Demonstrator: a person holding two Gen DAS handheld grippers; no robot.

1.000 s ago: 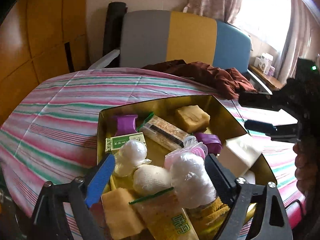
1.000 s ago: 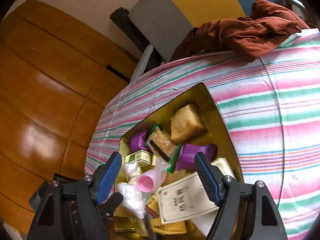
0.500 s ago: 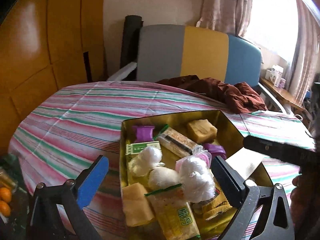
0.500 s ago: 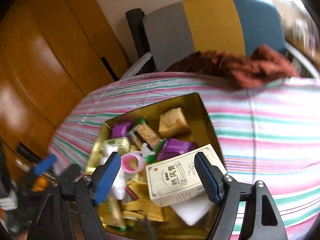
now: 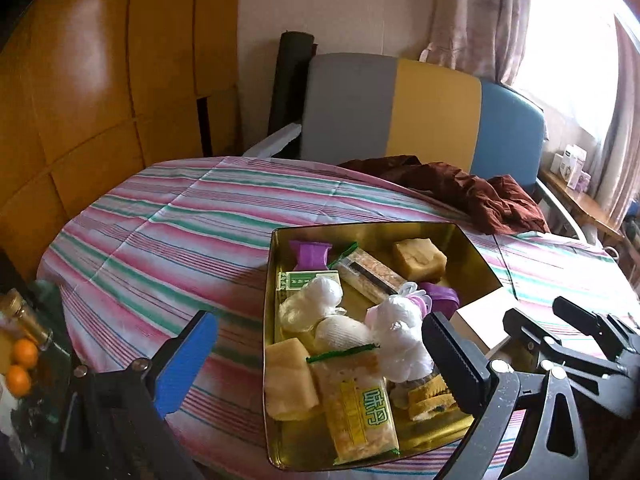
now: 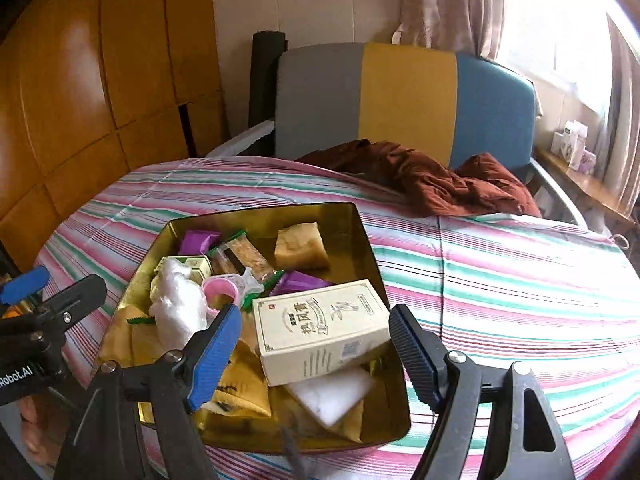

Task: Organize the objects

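gold tin (image 6: 362, 232) sits on the striped tablecloth (image 6: 500, 280), near side of the round table, open top, packed with snacks and small stuff

contents, right wrist view:
- cream carton with printed characters (image 6: 324, 328) lying tilted at the near right, resting on a white pad (image 6: 332, 394) and on yellow packets (image 6: 240, 384)
- tan wrapped block (image 6: 300, 246) at the far right
- clear-wrapped grain bar with green ends (image 6: 244, 258) mid far, purple packet (image 6: 196, 240) far left, another purple packet (image 6: 300, 280) just beside the carton's far edge
- pink ring (image 6: 222, 290) in clear wrap, center
- white plastic-wrapped bundle (image 6: 176, 304) at the left, small green-and-cream box (image 6: 192, 264) behind it

left wrist view adds: yellow cracker pack with green lettering (image 5: 356, 400) at the near edge, pale yellow block (image 5: 288, 380) left of it, biscuits in a wrapper (image 5: 430, 398) on its right, three white bundles in a row mid tin

tools:
- right gripper (image 6: 314, 354) spread wide, fingers either side of the carton's near end, not touching it, holding nothing
- left gripper (image 5: 320, 360) also spread wide, blue pad out over the cloth left of the tin, black pad over the tin's near right part, nothing held

outside the tin: brown cloth (image 6: 432, 180) bunched at the far table edge, grey/yellow/blue chair back (image 6: 400, 96) behind it. Low at the left in the left view, a jar (image 5: 24, 320) and two oranges (image 5: 22, 364)
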